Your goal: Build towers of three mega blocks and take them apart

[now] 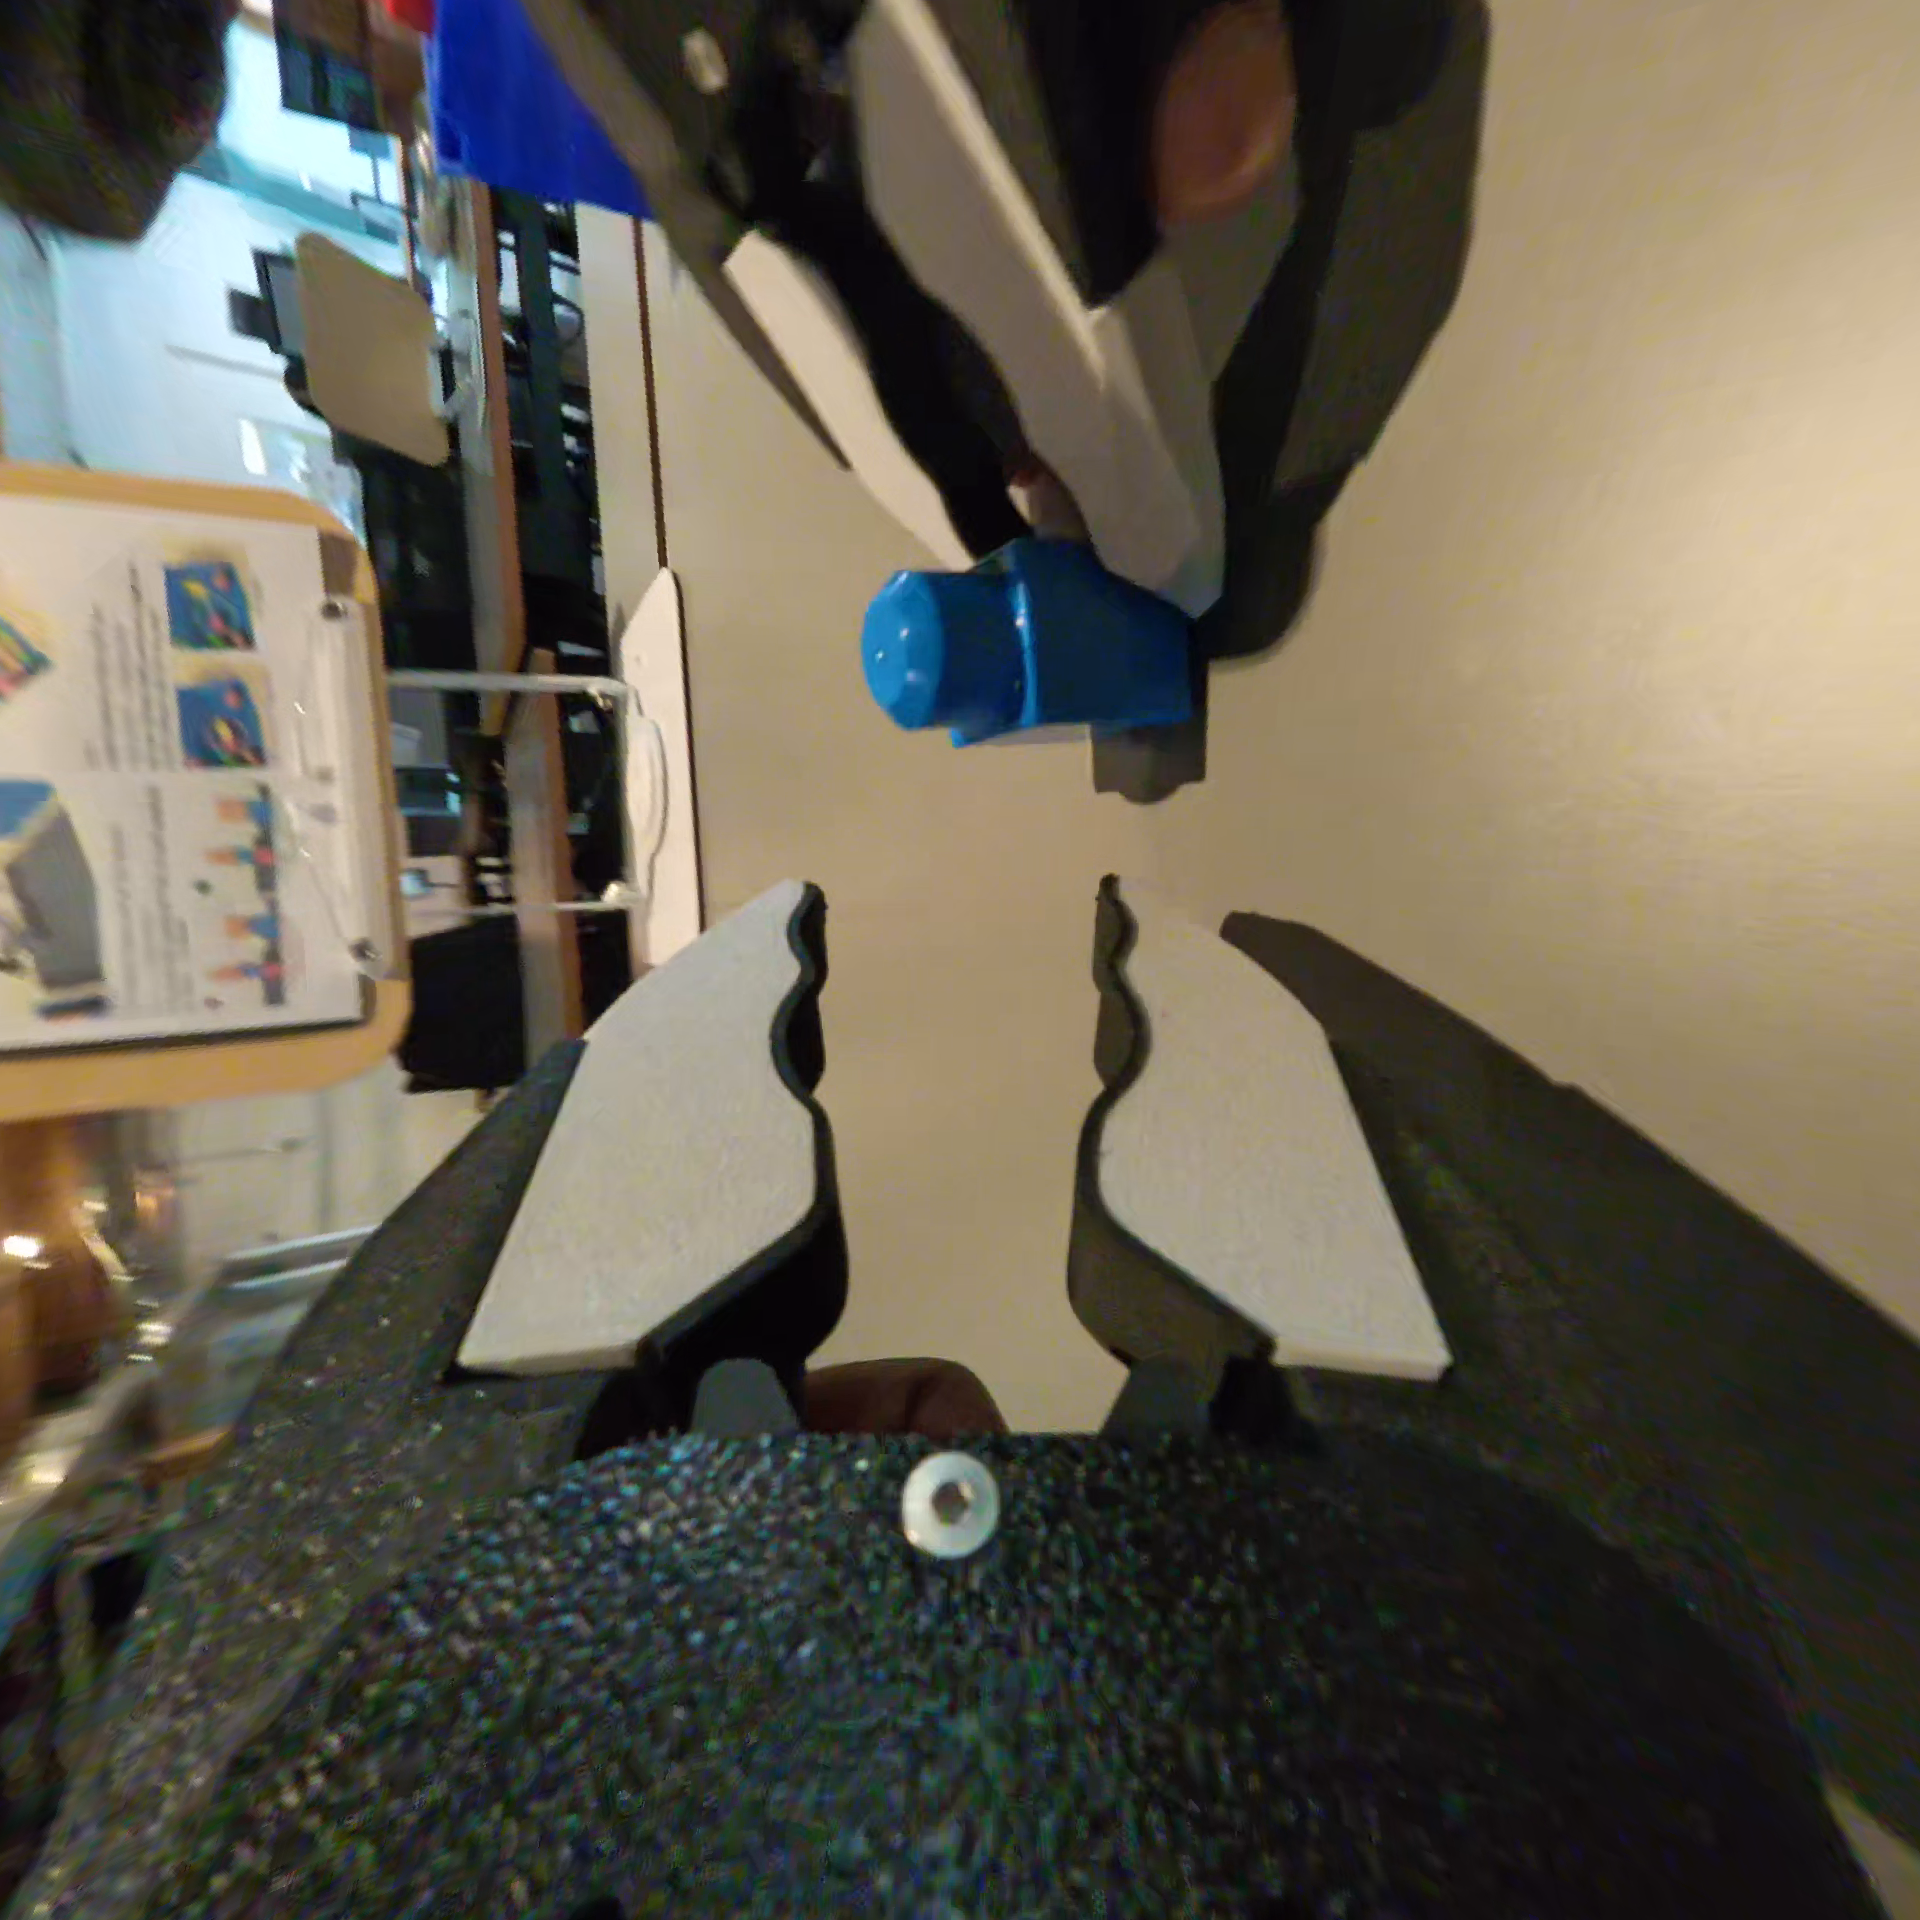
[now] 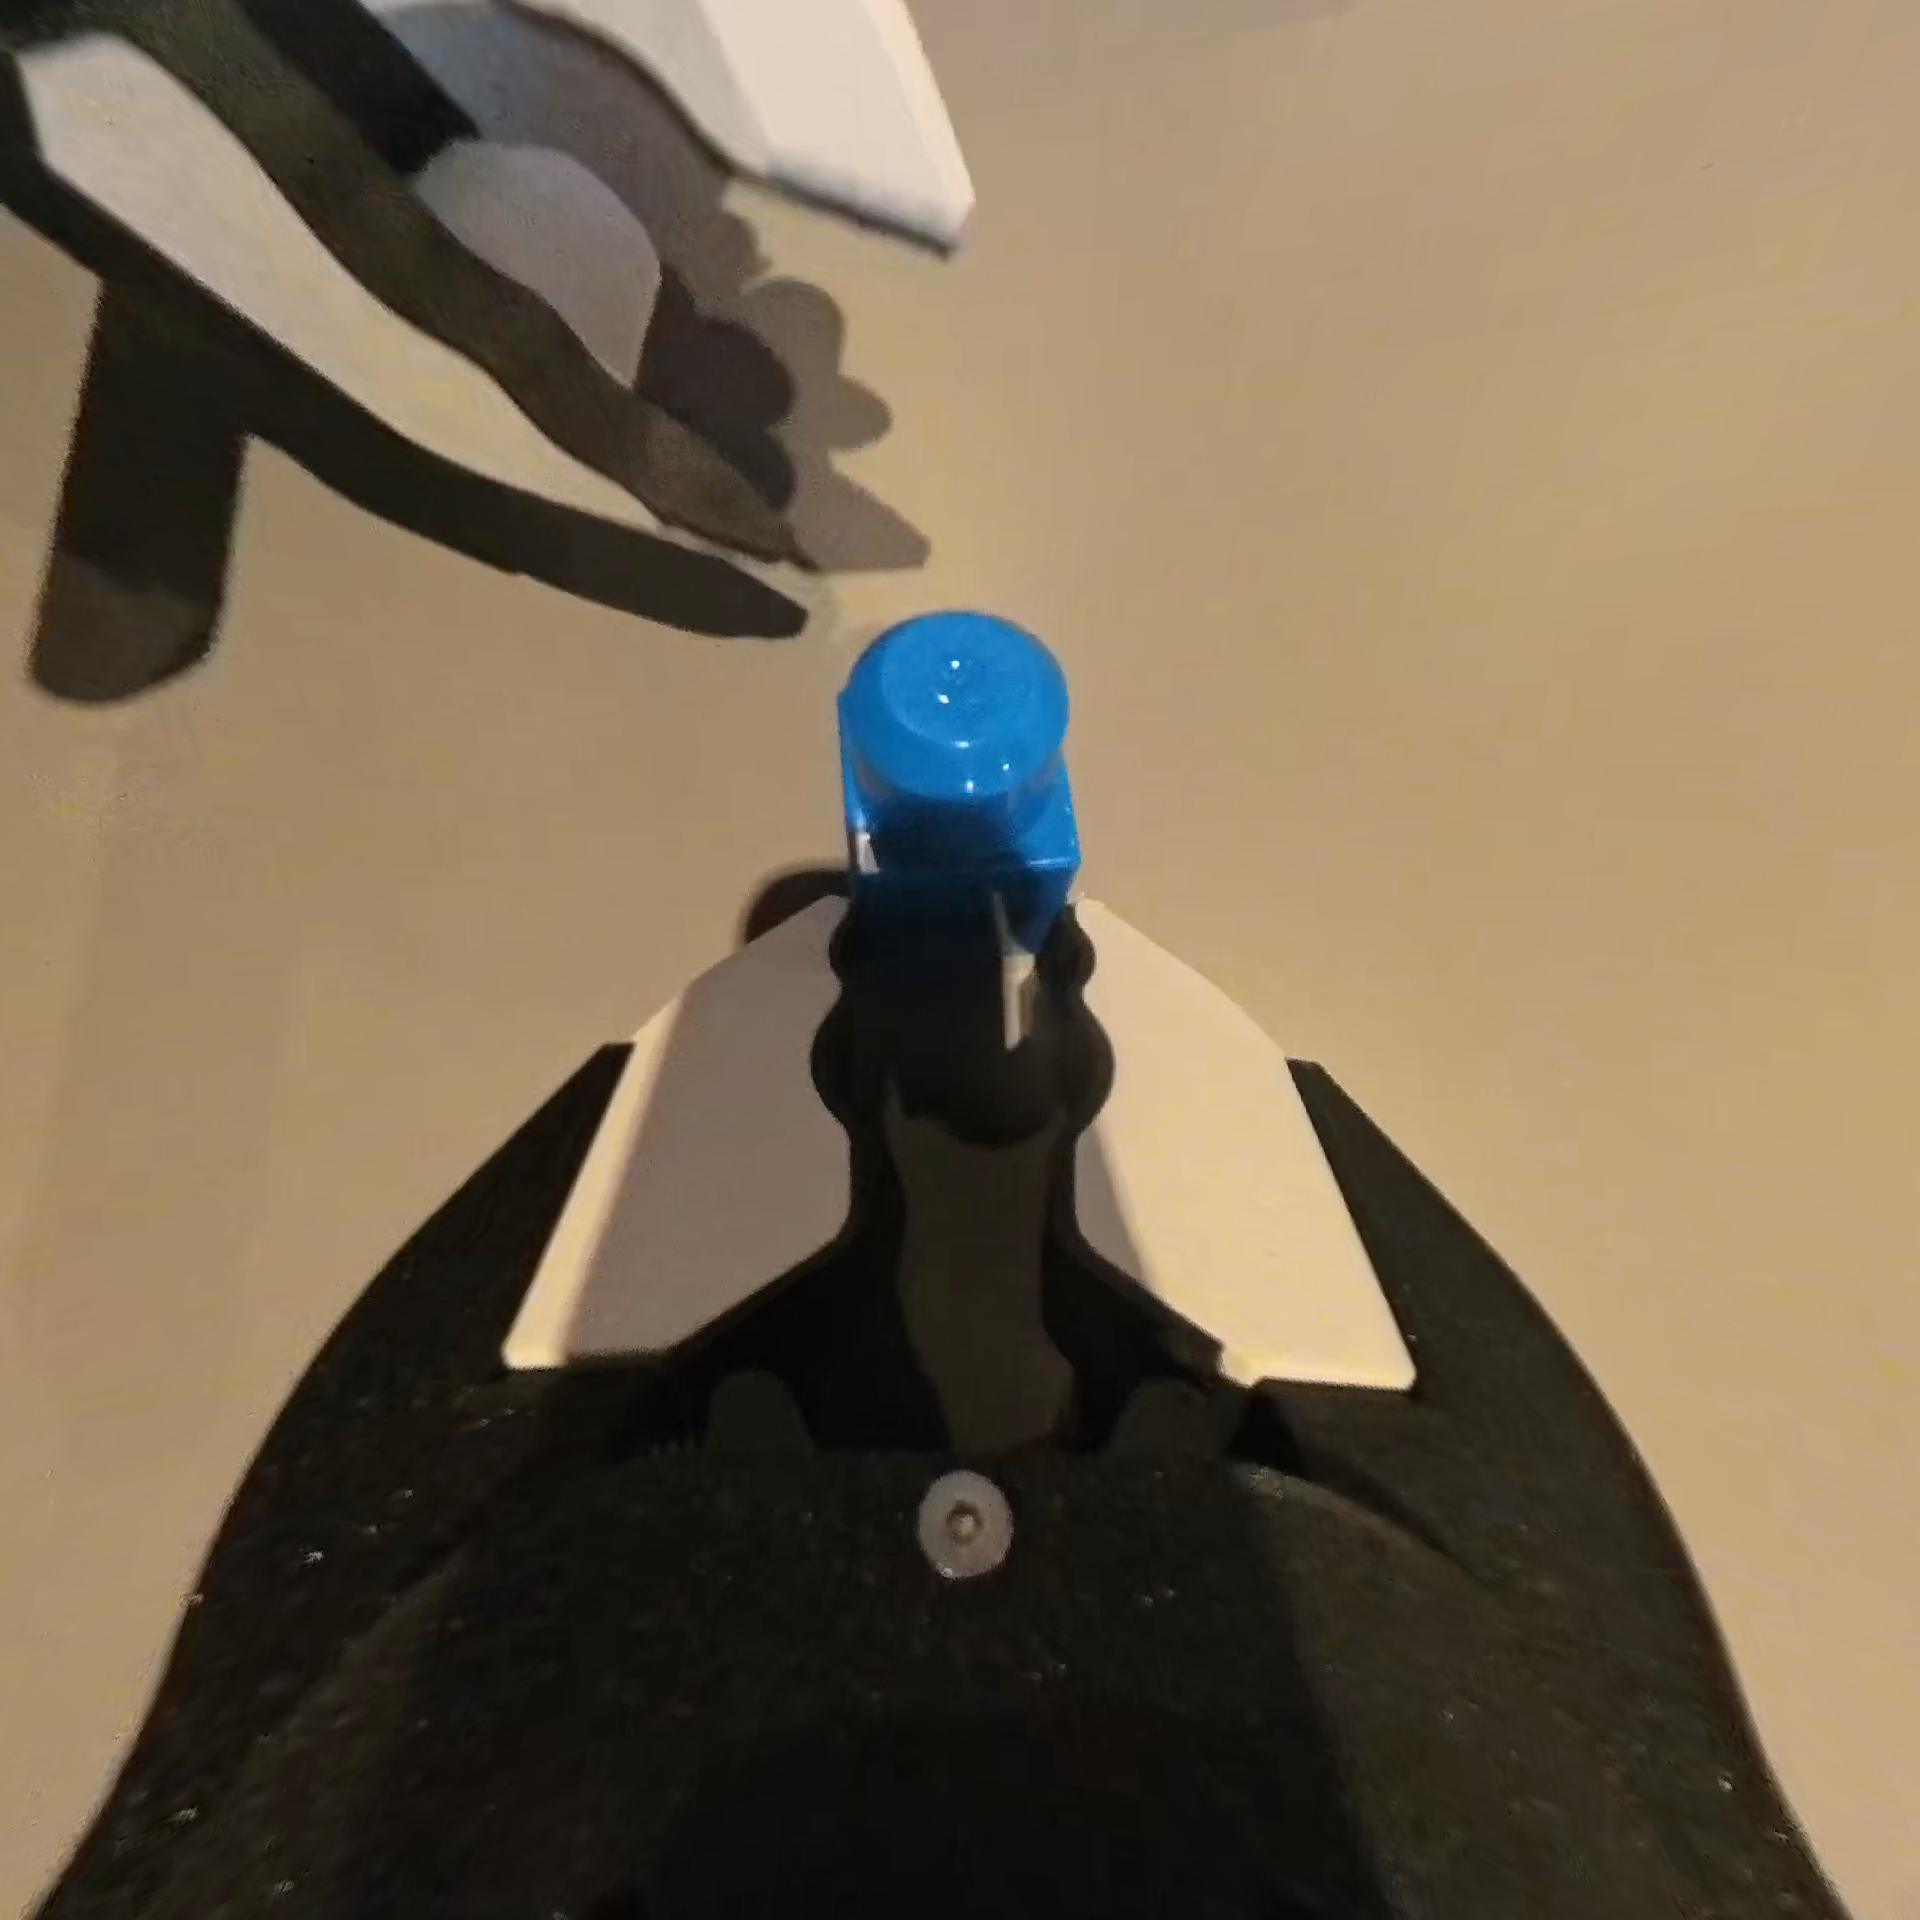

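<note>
A single blue mega block (image 2: 956, 769), with one round stud, is clamped at its base between the fingertips of my right gripper (image 2: 954, 914), stud pointing away from the camera, above the beige table (image 2: 1455, 623). In the left wrist view the same block (image 1: 1018, 649) hangs in the right gripper (image 1: 1081, 577), which comes in from the top. My left gripper (image 1: 961, 904) is open and empty, a short gap from the block, its jaws facing it. It also shows open at the upper left of the right wrist view (image 2: 883, 384). No other blocks are in view.
A board with a printed instruction sheet (image 1: 177, 779) stands at the left past the table edge, next to a clear stand (image 1: 623, 790). A blue bin (image 1: 520, 94) sits at the far end. A person's thumb (image 1: 1226, 125) rests on the right gripper.
</note>
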Demonstrator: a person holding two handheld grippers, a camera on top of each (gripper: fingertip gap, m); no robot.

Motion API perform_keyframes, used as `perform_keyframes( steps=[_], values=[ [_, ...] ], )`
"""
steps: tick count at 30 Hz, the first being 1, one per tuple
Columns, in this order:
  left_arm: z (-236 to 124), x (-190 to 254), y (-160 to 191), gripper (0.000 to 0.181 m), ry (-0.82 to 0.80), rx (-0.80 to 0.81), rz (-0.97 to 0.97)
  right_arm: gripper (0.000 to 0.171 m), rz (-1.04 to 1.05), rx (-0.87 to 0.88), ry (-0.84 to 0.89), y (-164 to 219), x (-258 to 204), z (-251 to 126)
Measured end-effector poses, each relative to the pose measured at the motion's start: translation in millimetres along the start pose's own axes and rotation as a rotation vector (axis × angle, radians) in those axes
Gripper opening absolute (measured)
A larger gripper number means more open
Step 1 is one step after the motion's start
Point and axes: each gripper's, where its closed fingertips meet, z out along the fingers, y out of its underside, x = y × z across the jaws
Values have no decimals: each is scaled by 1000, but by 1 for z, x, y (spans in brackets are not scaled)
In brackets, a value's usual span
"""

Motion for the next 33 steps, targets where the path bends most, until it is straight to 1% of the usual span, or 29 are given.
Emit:
perform_keyframes(
  steps=[4, 6, 8, 10, 12, 14, 16, 18, 20, 24, 25, 27, 30, 31, 33],
  values=[
    [-19, -10, 18, 53, 8, 2, -207, 36, 11, 3, -3, 0, 1, -1],
    [-38, -24, 36, 53, 5, -11, -377, 36, 12, 3, -2, 0, 1, -1],
    [-65, -49, 64, 54, -29, -28, -586, 36, 12, 3, -2, 0, 1, -1],
    [-99, -76, 104, 55, -83, -71, -795, 36, 15, 3, -3, 0, 1, -1],
    [-137, -106, 156, 57, -209, -154, -961, 36, 13, 3, -2, 0, 1, -1],
    [-172, -122, 208, 57, -306, -265, -1050, 36, 10, 3, 2, 0, 1, -1],
    [-193, -121, 251, 57, -325, -368, -1126, 36, 9, 3, 3, 0, 1, 0],
    [-197, -105, 284, 59, -263, -471, -1196, 36, 10, 3, 2, 0, 1, 0],
    [-193, -78, 310, 60, -159, -579, -1239, 36, 10, 4, 2, 0, 1, 0],
    [-168, -24, 342, 60, 67, -729, -1320, 36, 13, 5, -1, 0, 1, 0],
    [-163, -12, 348, 59, 116, -767, -1330, 36, 14, 5, -1, 0, 1, 0],
    [-150, 5, 350, 59, 206, -792, -1366, 36, 11, 5, 0, 0, 0, 0],
    [-141, 27, 355, 48, 299, -856, -1368, 37, 6, 5, -1, 0, 0, 0],
    [-140, 33, 356, 41, 323, -876, -1369, 37, 4, 5, -2, 0, 0, 0],
    [-134, 30, 353, 38, 316, -814, -1419, 39, 0, 5, -4, 0, -1, 0]
  ],
)
